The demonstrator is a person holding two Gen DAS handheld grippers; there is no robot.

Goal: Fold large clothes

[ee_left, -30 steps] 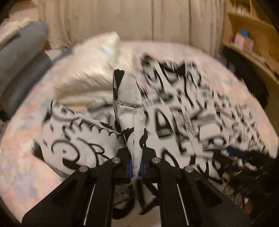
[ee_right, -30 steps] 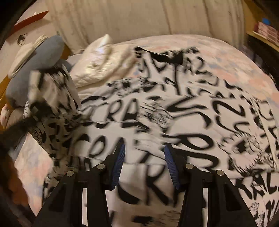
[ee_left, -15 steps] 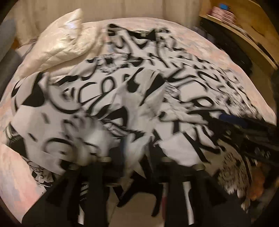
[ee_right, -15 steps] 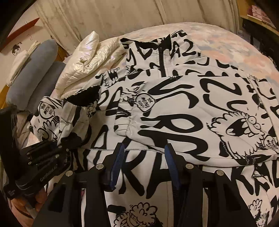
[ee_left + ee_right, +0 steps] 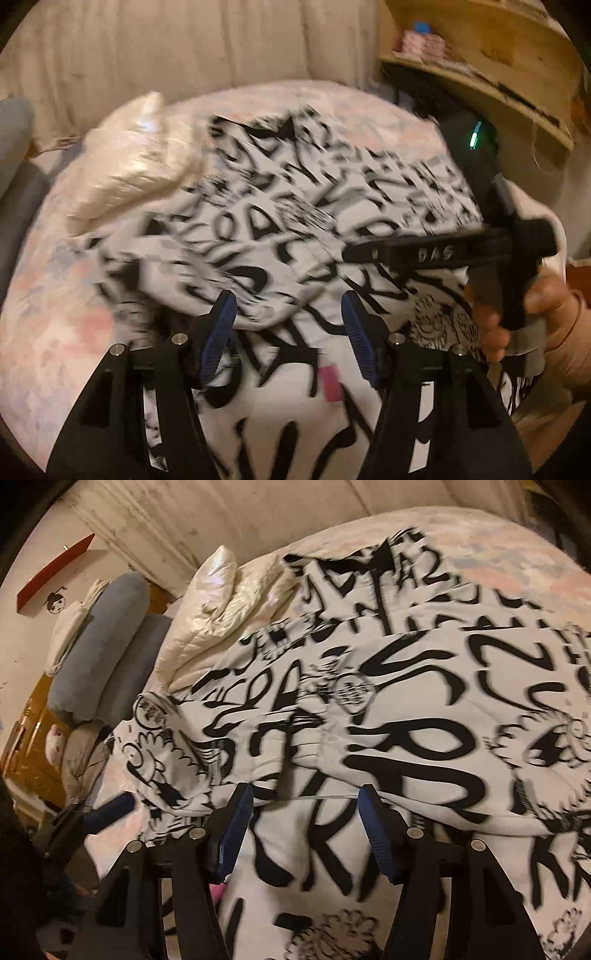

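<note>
Left wrist view. Since the earlier frame, the fold of printed cloth that was pinched in our left gripper (image 5: 288,332) has dropped out of it; its jaws have just been opening and now stand apart with nothing between the blue pads, only the garment lying beneath them. The black-and-white printed garment (image 5: 295,229) is spread across the pastel bedspread (image 5: 55,325), one side turned in over the body, which we judge to be the reason for the release: the flap is laid where the fold wants it. A cream puffy jacket (image 5: 133,166) lies just beside the garment's far left edge. Our right gripper (image 5: 354,254) reaches in from the right, held in a hand (image 5: 532,317). A wooden shelf (image 5: 480,74) bounds the bed on the right; bare bedspread to the left leaves room to swing out.

Right wrist view. The right gripper (image 5: 306,830) has its jaws apart, having just been opening further, and hovers over the garment (image 5: 406,709) near a horizontal fold edge, gripping nothing. The turned-in side ends in a rumpled corner (image 5: 155,760) at the left. The left gripper (image 5: 92,819) shows low at the left, off the cloth edge. Grey cushions (image 5: 103,646) and the jacket (image 5: 221,602) crowd the far left; the bedspread (image 5: 517,554) beyond the garment is open.
</note>
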